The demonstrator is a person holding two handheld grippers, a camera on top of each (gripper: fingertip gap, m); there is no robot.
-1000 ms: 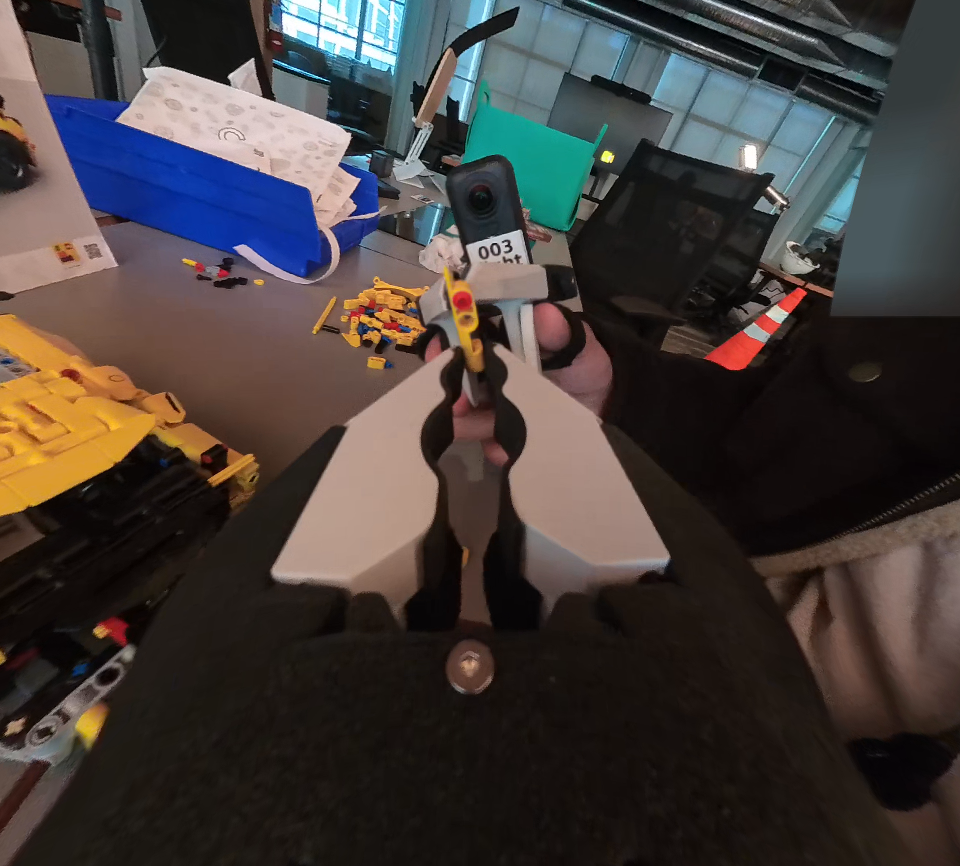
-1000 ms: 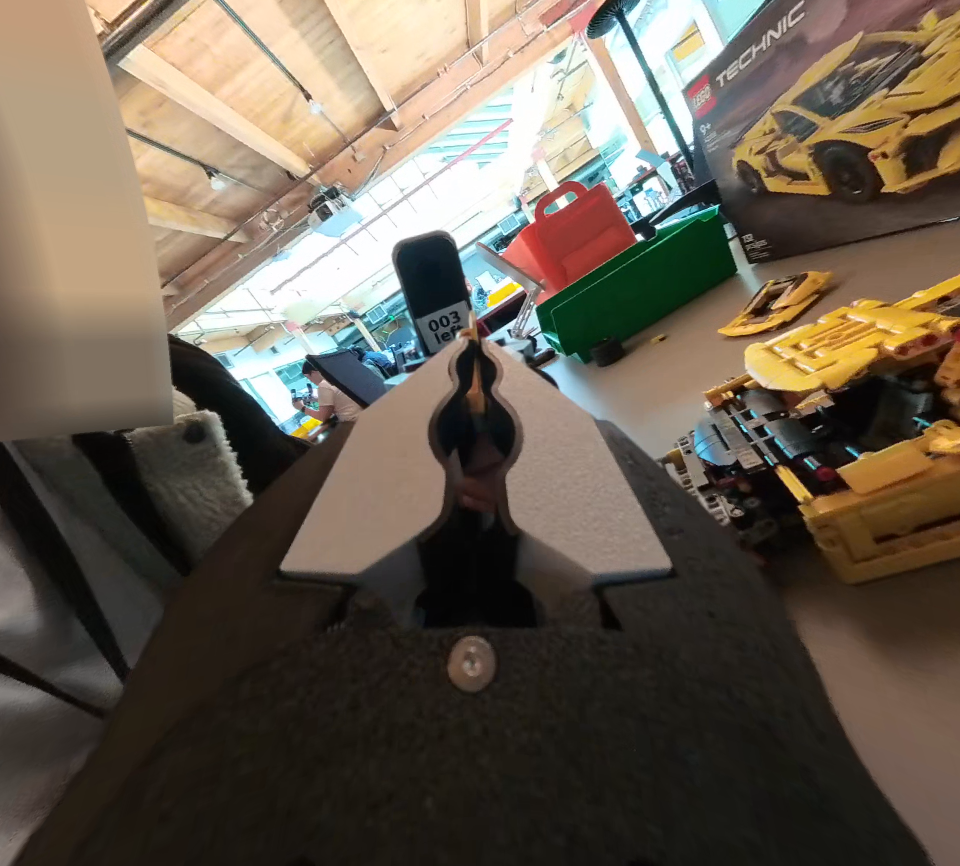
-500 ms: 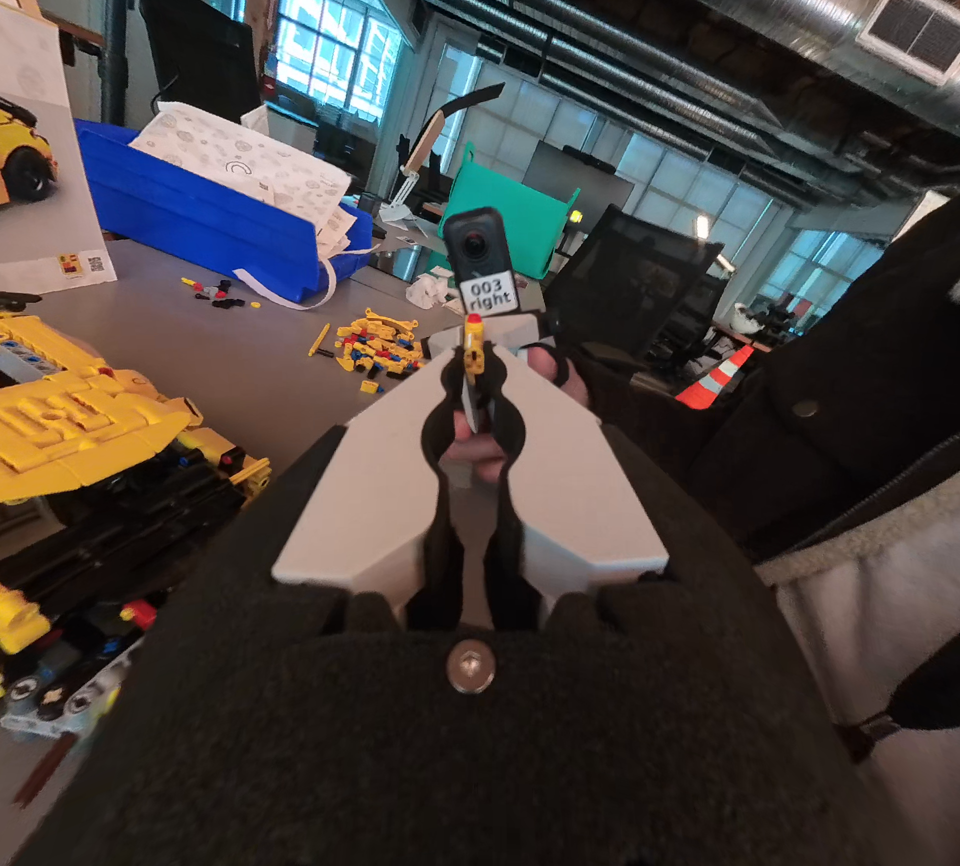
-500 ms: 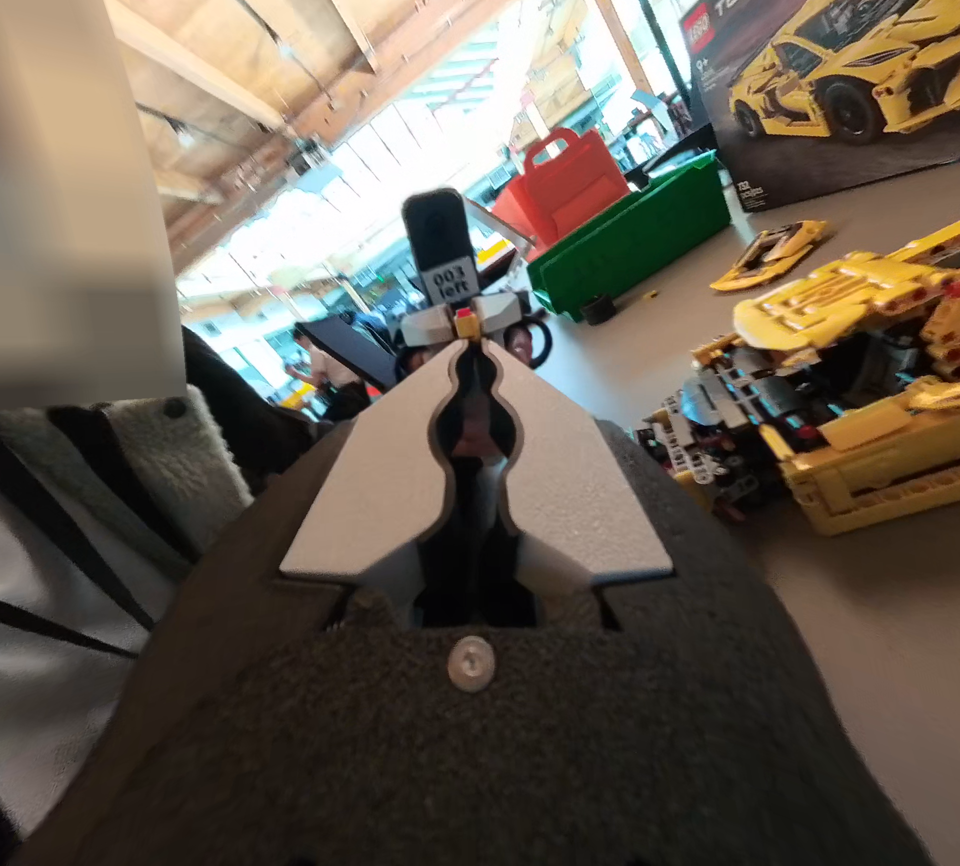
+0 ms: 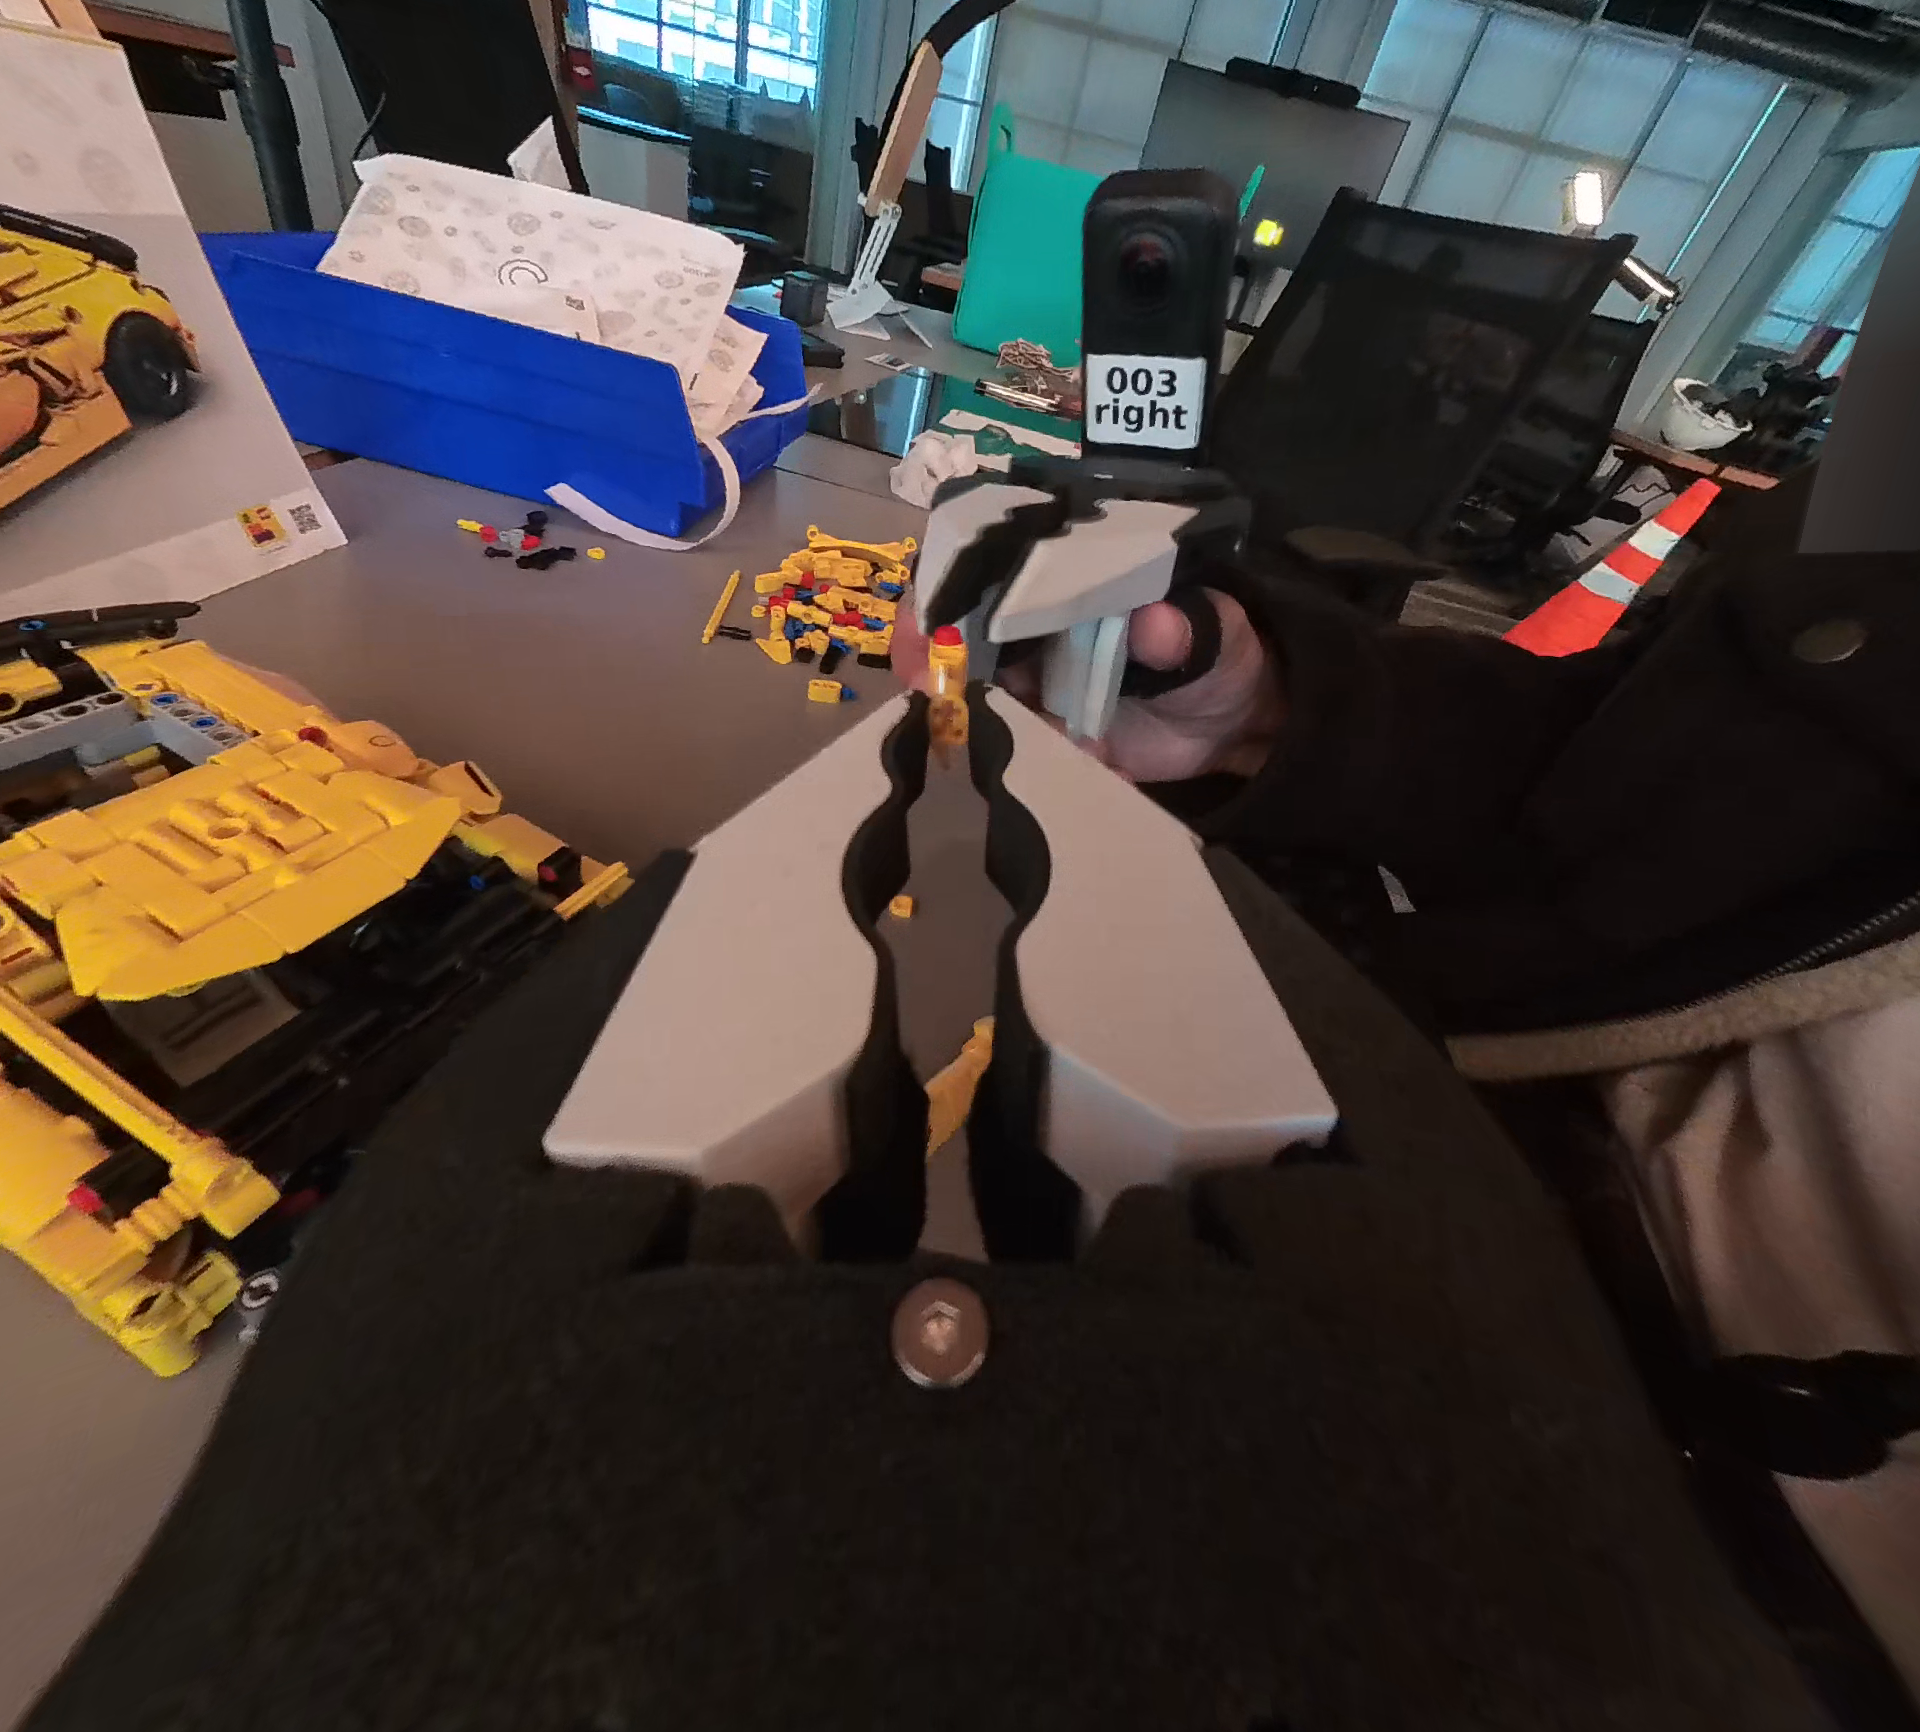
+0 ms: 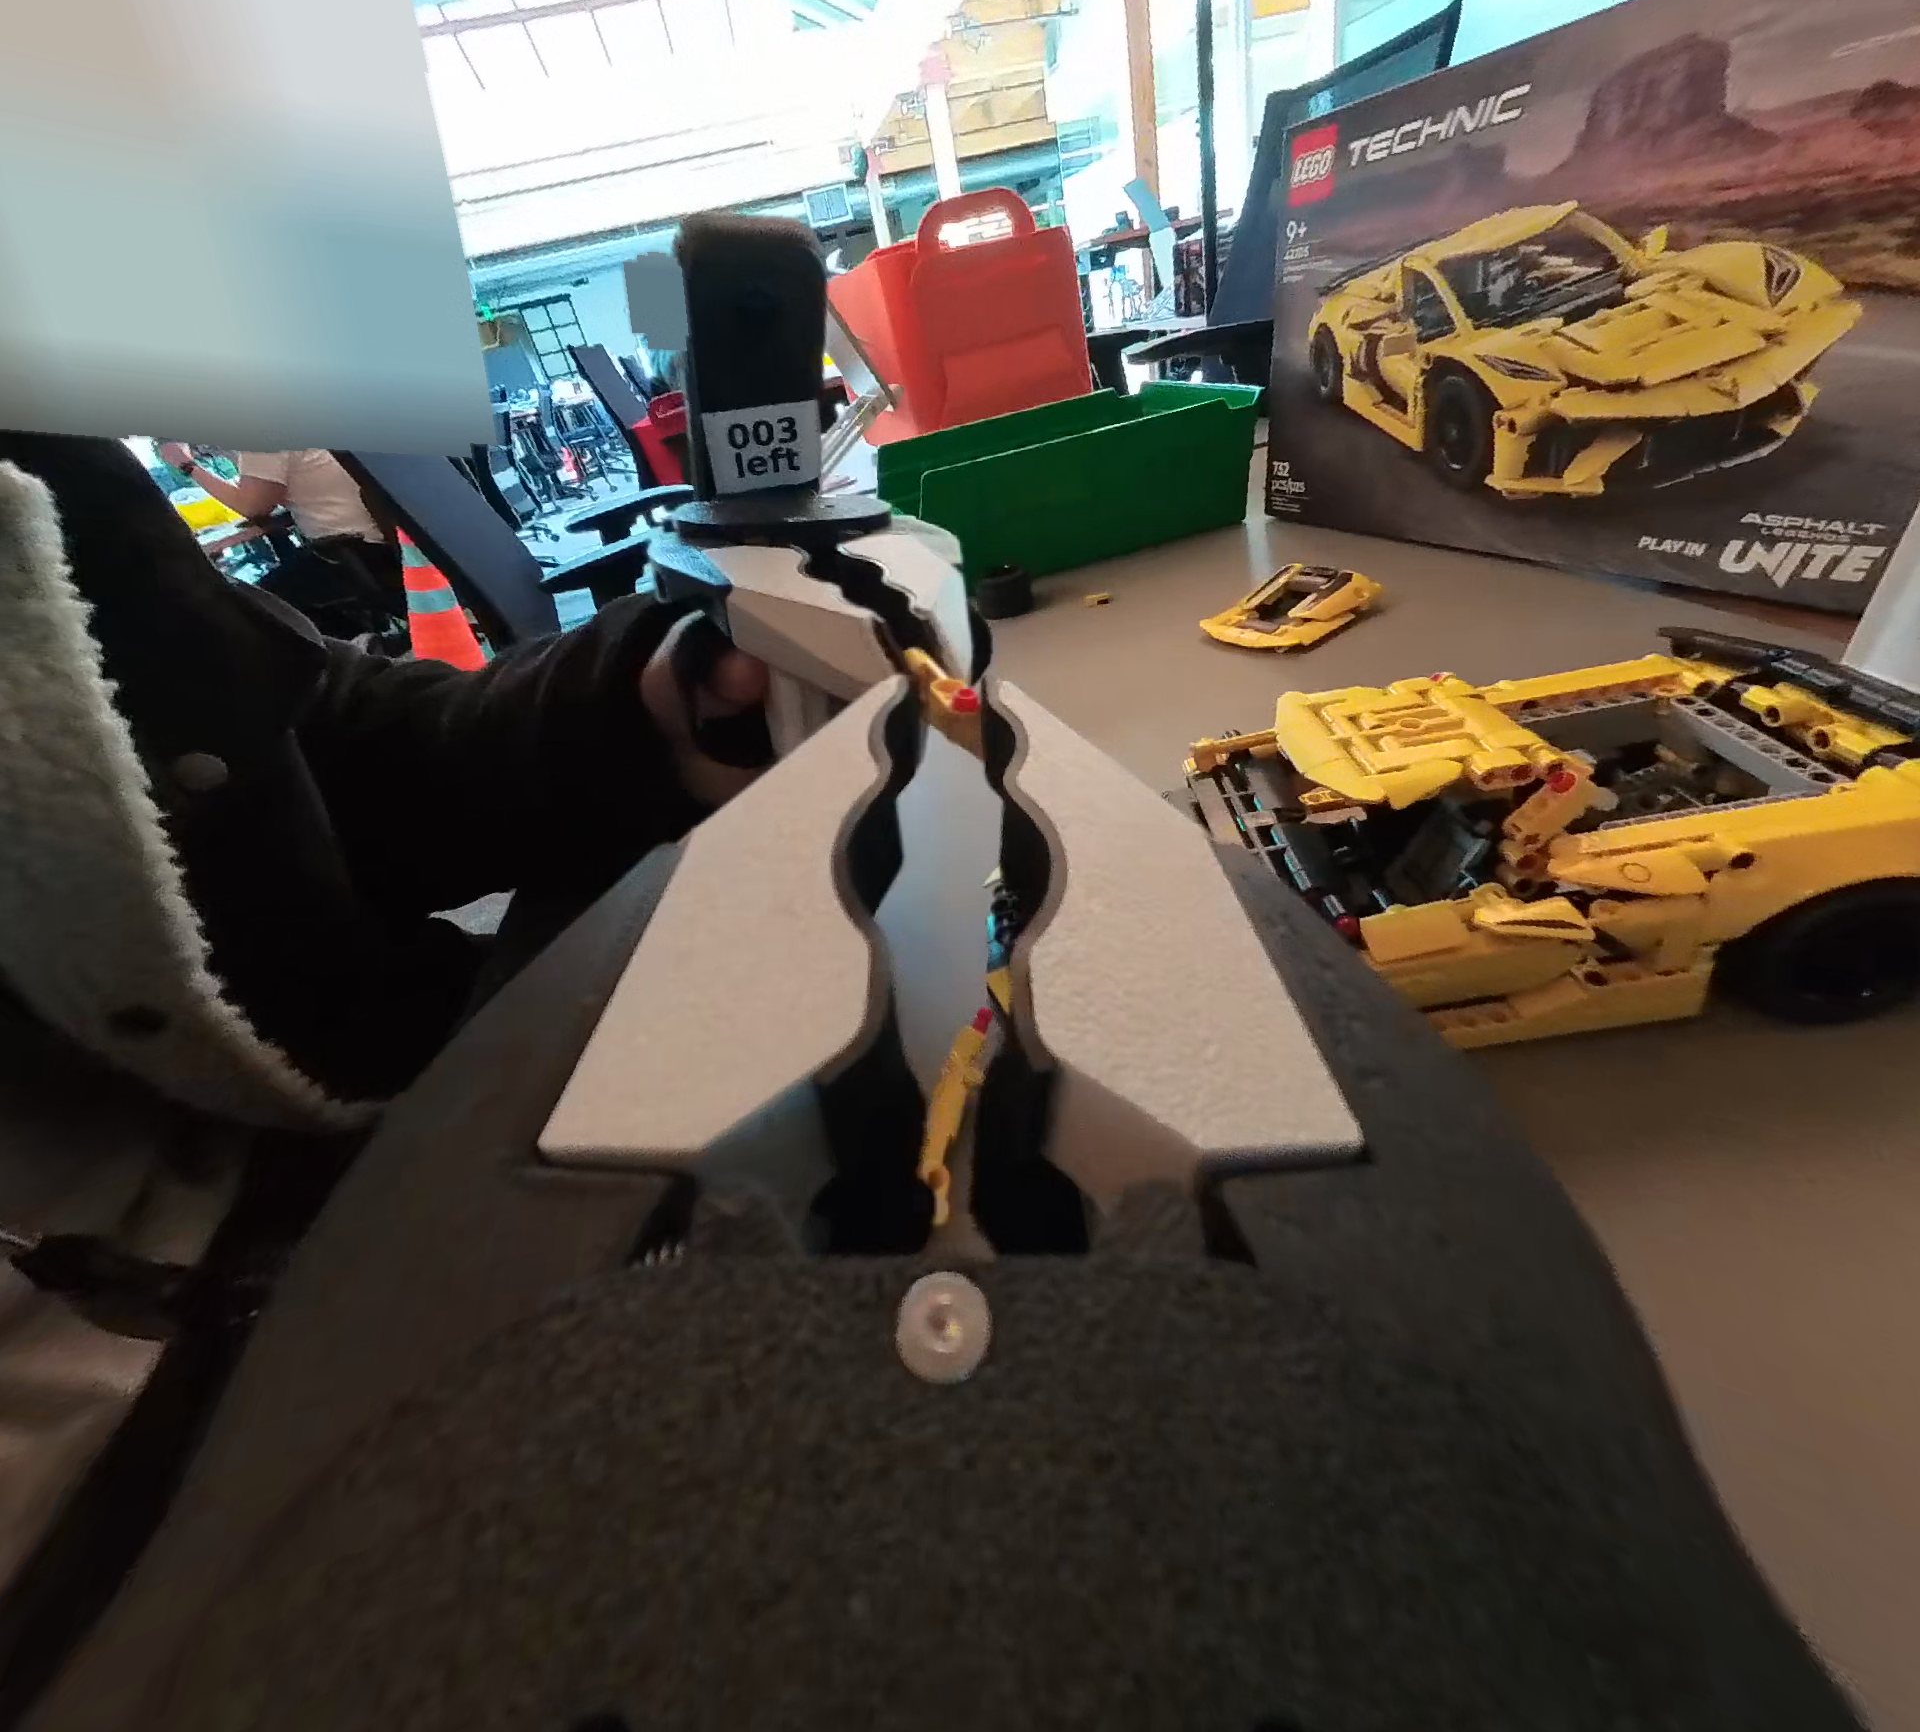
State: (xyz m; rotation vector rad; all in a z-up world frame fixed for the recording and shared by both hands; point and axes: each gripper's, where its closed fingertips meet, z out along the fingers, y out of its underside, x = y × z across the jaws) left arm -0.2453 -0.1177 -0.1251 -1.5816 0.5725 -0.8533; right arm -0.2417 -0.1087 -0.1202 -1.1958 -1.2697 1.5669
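Note:
My left gripper (image 5: pixel 948 711) is shut on a small yellow brick piece (image 5: pixel 948 706) with a red pin (image 5: pixel 945 638) at its top end, held up above the grey table (image 5: pixel 582 695). My right gripper (image 5: pixel 940 617) faces it tip to tip, its jaws nearly closed at the red pin. In the right wrist view, my right gripper (image 6: pixel 943 695) pinches the pinned end of the yellow piece (image 6: pixel 951 700), and the left gripper (image 6: pixel 904 643) holds the other end. A person's hands grip both handles.
A half-built yellow brick car (image 5: pixel 208 861) lies left of the left gripper and also shows in the right wrist view (image 6: pixel 1558 809). Loose pieces (image 5: pixel 831 602), a blue bin (image 5: pixel 468 404), a green bin (image 6: pixel 1060 477), a car-picture box (image 6: pixel 1610 311) and a yellow panel (image 6: pixel 1294 607) stand farther back. My left and right fingertips are right by each other.
Both grippers have tipped down towards the table and come closer together, still tip to tip on the yellow piece. The right gripper now sits slightly above the left one's tips.

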